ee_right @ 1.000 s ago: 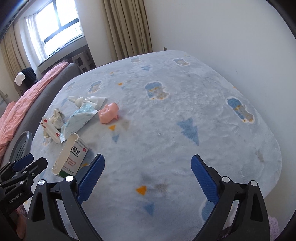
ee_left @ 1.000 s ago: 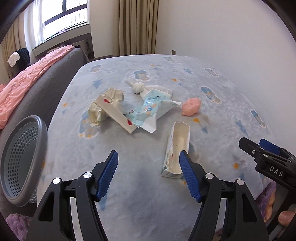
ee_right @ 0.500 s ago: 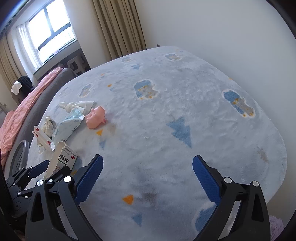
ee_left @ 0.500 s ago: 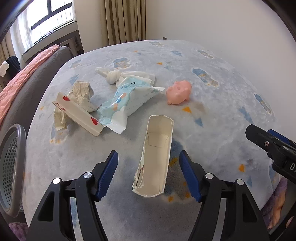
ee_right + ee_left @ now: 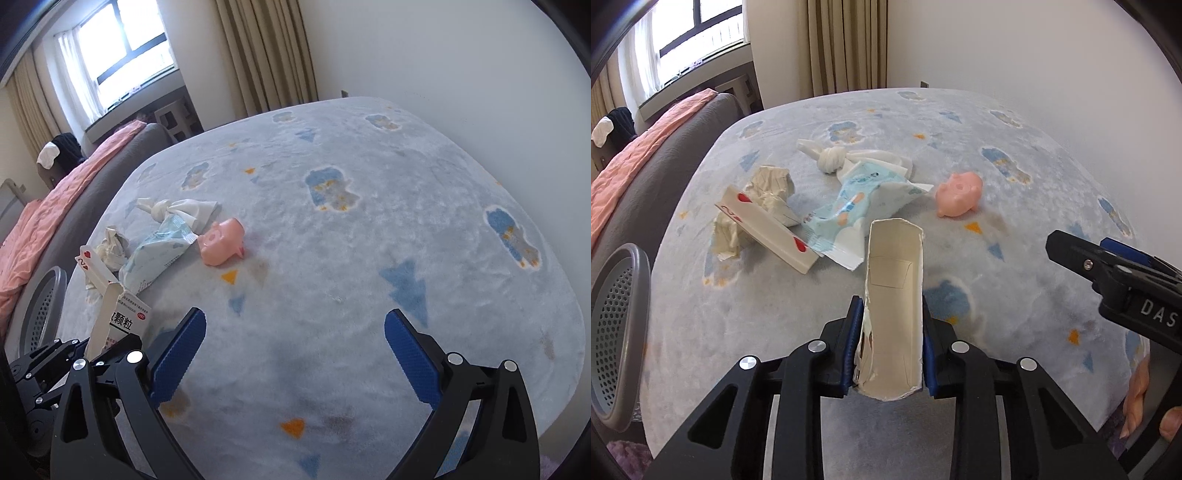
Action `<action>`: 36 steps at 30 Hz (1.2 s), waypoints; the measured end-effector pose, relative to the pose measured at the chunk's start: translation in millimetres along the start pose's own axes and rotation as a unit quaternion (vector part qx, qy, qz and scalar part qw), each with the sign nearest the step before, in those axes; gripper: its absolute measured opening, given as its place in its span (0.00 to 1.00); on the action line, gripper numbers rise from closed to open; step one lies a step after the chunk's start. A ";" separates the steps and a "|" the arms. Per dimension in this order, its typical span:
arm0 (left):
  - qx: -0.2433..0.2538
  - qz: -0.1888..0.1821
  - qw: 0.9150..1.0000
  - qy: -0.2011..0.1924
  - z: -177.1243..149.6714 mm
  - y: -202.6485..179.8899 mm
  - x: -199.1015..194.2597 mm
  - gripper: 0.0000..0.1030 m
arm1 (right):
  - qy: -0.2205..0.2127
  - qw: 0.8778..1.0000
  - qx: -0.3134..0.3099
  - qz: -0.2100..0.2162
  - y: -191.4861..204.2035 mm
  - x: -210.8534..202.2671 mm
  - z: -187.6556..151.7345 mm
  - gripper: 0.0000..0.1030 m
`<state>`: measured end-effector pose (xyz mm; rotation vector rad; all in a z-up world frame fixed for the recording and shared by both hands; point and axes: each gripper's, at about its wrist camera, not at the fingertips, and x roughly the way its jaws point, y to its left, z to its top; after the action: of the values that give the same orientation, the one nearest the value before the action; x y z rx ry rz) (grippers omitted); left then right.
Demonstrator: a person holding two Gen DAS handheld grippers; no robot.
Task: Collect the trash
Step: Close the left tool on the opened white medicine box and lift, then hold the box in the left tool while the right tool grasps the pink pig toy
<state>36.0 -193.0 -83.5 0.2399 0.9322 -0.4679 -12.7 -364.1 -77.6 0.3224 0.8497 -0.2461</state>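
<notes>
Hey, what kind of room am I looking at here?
Most likely a bedroom: a bed under a fleecy patterned blanket, a second bed with a pink cover, and a curtained window.

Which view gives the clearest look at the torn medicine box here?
The left wrist view. The torn medicine box fills the centre, open end up, clamped between the left gripper pads, which have just been closing. The right wrist view catches the box only at its left edge, showing the printed side, partly hidden by black gripper parts.
</notes>
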 end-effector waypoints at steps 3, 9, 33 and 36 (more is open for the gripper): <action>-0.011 0.018 1.000 -0.012 1.7 11.1 -10.3 0.27 | 0.004 0.999 -0.032 0.004 15.1 15.7 12.1 0.93; -0.032 0.044 0.998 -0.020 2.8 33.8 -22.6 0.27 | 0.028 0.998 -0.062 0.008 35.7 54.6 30.1 0.93; -0.091 0.080 0.992 -0.031 -14.0 93.8 -47.0 0.27 | 0.028 0.996 -0.089 -0.004 57.1 70.6 32.7 0.41; -0.099 0.083 0.991 -0.031 -18.6 105.6 -49.8 0.27 | 0.026 0.996 -0.083 -0.009 56.8 66.5 32.1 0.41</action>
<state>48.8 -79.3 -53.9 0.1208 0.8820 -0.2256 71.2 -329.3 -98.6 0.1670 0.9185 -0.1826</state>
